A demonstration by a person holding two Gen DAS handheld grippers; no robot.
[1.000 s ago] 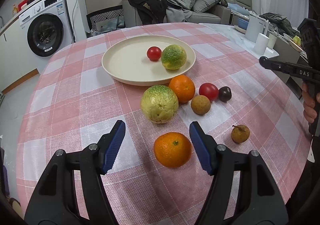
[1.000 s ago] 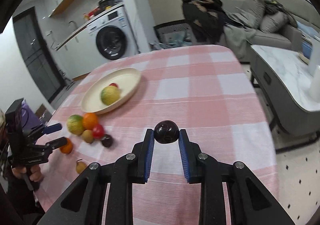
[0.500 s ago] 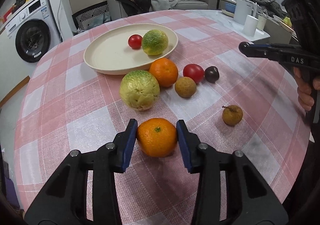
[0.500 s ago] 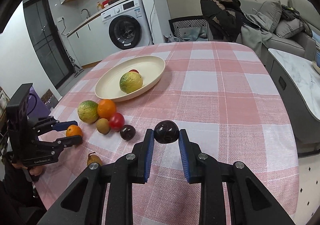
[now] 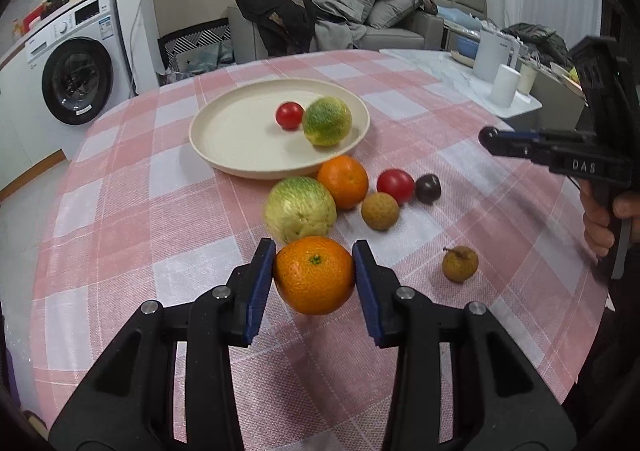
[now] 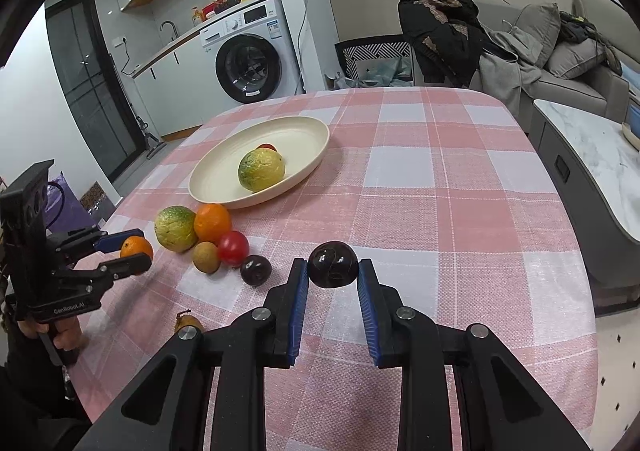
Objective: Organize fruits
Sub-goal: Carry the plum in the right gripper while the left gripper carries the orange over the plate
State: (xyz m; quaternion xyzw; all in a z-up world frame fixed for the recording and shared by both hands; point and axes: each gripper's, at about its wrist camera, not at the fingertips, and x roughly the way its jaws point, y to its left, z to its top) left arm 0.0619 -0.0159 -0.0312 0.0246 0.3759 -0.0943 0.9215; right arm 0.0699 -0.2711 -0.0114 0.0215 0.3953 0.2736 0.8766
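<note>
Between left claw pads, glossy pitted orange, green stem scar, apparently lifted.

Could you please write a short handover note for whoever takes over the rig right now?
Left hand-held gripper: shut on an orange.
Right hand-held gripper: shut on a dark round fruit, above the tablecloth.
Plate: holds a red tomato and a green-yellow citrus.
On the checked cloth near the plate: a large green fruit, a second orange, a second tomato, a dark plum, and two brown longan-like fruits.
Done: two fruits plated.
Left: probably plate both held fruits, then the six loose ones.
</note>
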